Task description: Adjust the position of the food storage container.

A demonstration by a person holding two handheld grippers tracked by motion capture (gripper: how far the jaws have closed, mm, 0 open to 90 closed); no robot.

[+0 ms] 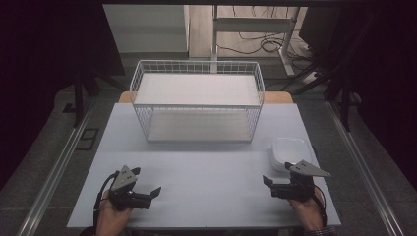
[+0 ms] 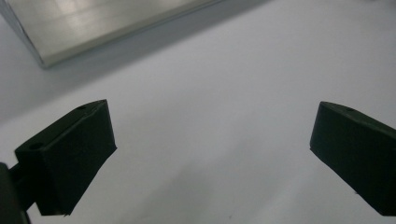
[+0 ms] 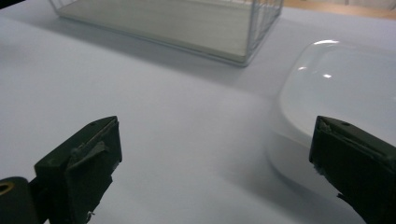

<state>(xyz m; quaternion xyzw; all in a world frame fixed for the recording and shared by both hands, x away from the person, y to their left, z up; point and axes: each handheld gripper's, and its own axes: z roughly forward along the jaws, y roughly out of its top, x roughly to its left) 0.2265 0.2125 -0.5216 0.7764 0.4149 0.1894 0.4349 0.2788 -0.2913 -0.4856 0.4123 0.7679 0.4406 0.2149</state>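
Observation:
A white wire basket [image 1: 196,63] with a pale board at its top and another at its base stands at the back middle of the grey table [image 1: 206,167]. A white dish [image 1: 291,149] sits at the right, just beyond my right gripper [image 1: 279,173], which is open and holds nothing. In the right gripper view the dish [image 3: 341,93] lies ahead of the right-hand jaw of that gripper [image 3: 217,140], and the basket [image 3: 252,28] stands farther off. My left gripper [image 1: 146,181] rests open at the front left, over bare table [image 2: 212,121].
Metal rails [image 1: 54,172] run along both sides of the table. Cables and a desk frame [image 1: 255,29] lie on the floor behind. A pale flat board's corner [image 2: 93,23] is at the top left of the left gripper view.

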